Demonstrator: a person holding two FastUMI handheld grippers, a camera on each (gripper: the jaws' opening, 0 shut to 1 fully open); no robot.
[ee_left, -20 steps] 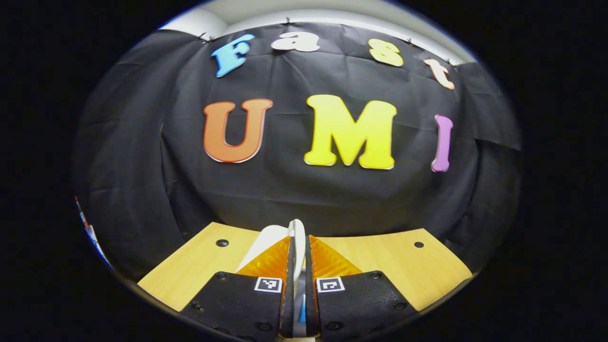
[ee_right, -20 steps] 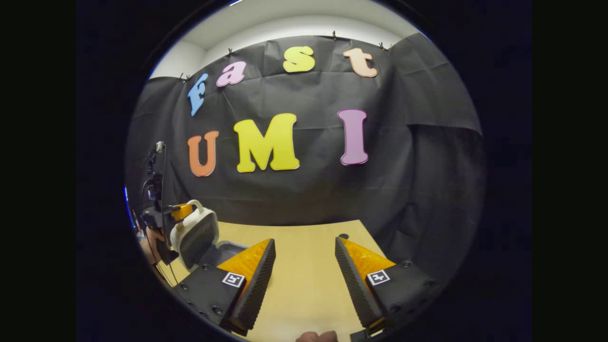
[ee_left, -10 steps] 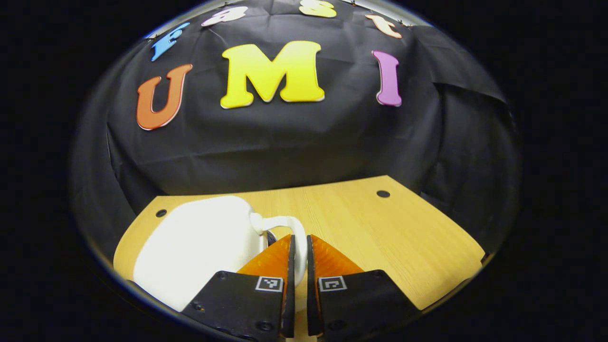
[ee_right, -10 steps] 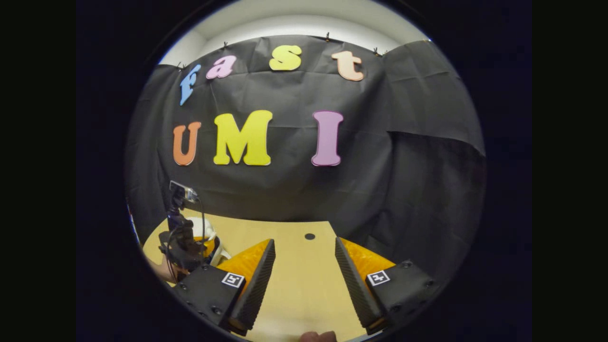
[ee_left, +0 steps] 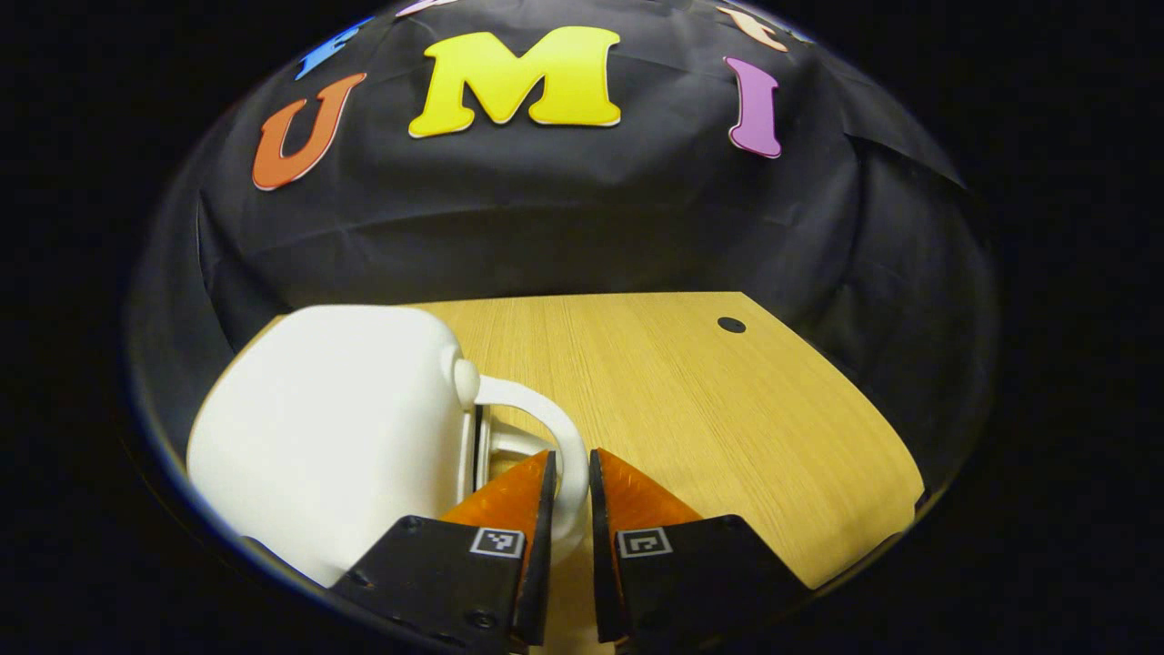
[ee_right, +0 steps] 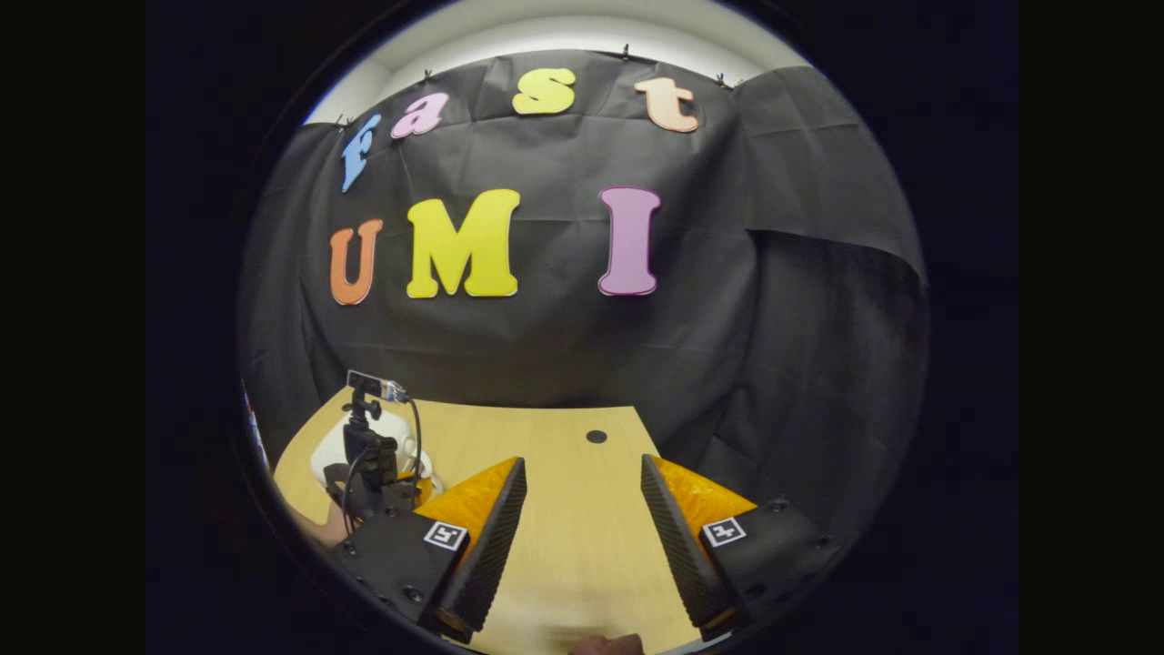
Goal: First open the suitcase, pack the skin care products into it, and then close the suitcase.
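A white hard-shell suitcase [ee_left: 336, 428] lies on the wooden table [ee_left: 727, 409] with its lid down. Its curved white handle [ee_left: 546, 423] sticks out to the right of the shell. My left gripper [ee_left: 570, 466] is shut on that handle, one finger on each side of the loop. In the right gripper view the suitcase [ee_right: 326, 455] shows small at the far left, partly hidden behind the left gripper's camera mount [ee_right: 368, 441]. My right gripper [ee_right: 582, 473] hangs open over bare table [ee_right: 564, 546], with nothing between its fingers. No skin care products can be seen.
The black cloth wall closes off the table's far side. Round holes mark the tabletop [ee_left: 730, 324] [ee_right: 596, 437]. A hand [ee_right: 314, 528] holds the left gripper, and part of another hand [ee_right: 605, 644] shows at the bottom edge.
The suitcase lid has swung down from upright to lying shut, my left gripper going down with the handle in it. The right gripper has stayed open and turned slightly.
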